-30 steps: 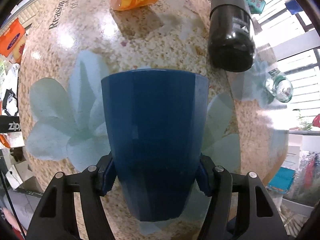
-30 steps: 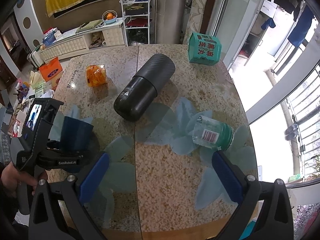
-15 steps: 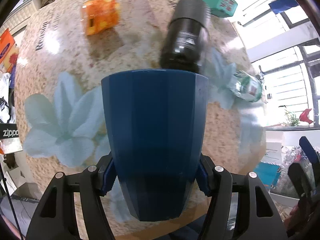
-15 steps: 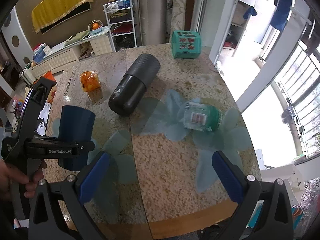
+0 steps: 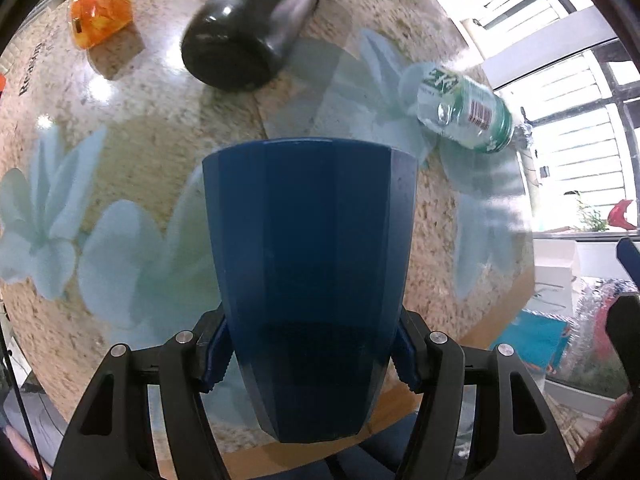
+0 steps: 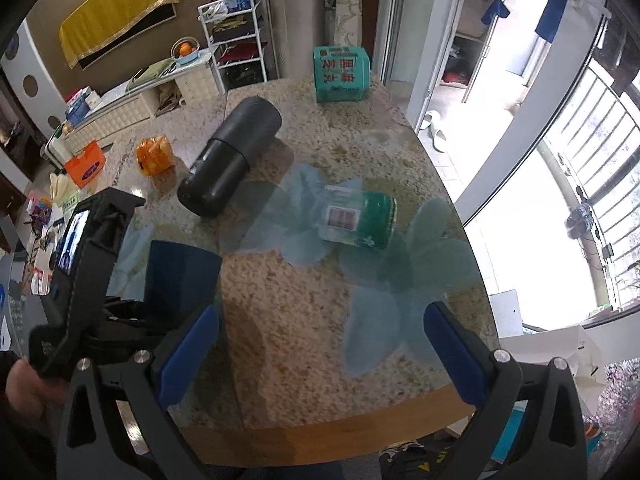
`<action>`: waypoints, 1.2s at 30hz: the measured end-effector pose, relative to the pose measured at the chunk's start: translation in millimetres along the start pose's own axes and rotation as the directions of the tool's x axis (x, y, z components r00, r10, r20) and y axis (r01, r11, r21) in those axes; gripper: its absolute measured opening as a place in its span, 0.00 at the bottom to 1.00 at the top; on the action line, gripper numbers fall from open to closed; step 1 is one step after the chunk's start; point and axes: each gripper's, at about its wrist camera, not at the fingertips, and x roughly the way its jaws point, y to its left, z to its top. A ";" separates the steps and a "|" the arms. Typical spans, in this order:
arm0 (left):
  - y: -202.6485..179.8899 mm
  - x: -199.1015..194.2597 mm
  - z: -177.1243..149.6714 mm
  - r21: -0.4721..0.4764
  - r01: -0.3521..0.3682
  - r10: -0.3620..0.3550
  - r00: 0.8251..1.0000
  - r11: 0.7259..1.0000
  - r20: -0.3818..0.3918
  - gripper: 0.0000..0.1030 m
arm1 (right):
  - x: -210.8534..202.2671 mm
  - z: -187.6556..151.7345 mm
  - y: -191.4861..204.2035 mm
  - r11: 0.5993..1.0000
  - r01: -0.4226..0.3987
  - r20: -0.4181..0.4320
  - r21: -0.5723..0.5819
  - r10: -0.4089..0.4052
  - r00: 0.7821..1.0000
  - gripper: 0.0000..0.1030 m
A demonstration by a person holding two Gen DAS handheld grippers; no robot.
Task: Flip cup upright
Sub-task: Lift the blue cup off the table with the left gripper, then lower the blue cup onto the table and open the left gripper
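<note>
My left gripper [image 5: 310,354] is shut on a dark blue faceted cup [image 5: 310,264], gripping its narrow base end, with the wide rim pointing away from the camera. The cup is held in the air above the stone table [image 5: 152,128]. In the right wrist view the cup [image 6: 180,280] and the left gripper [image 6: 86,276] show at the left, above the table's near left part. My right gripper [image 6: 320,350] is open and empty, over the table's near edge.
A black cylindrical flask [image 6: 228,156] lies on its side mid-table. A clear jar with a green lid [image 6: 358,218] lies on its side to the right. An orange packet [image 6: 154,156] and a green box [image 6: 340,74] sit farther back. The table's wooden edge [image 6: 320,432] is close.
The left gripper has lifted the cup off the table and carried it toward the near edge and to the right. The right gripper stays open and has pulled back a little.
</note>
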 end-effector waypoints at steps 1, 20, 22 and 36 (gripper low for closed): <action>-3.3 3.0 -1.0 0.003 -0.022 0.022 1.000 1.000 0.009 0.67 | 1.6 -0.4 -3.2 1.000 -0.004 -0.002 -0.005 0.004 1.000 1.00; -13.1 34.7 -3.2 -0.047 -0.120 0.120 0.993 0.992 0.008 0.68 | 15.7 2.7 -38.6 0.998 -0.049 -0.021 -0.045 0.048 0.999 1.00; -20.0 38.4 -3.6 -0.041 -0.127 0.127 0.992 0.991 0.004 0.71 | 15.5 3.2 -39.3 0.997 -0.053 -0.021 -0.049 0.052 0.998 1.00; -39.4 22.5 1.6 -0.037 -0.071 0.073 0.996 0.997 0.047 1.00 | 19.1 6.1 -48.3 0.997 -0.060 -0.031 -0.051 0.058 0.998 1.00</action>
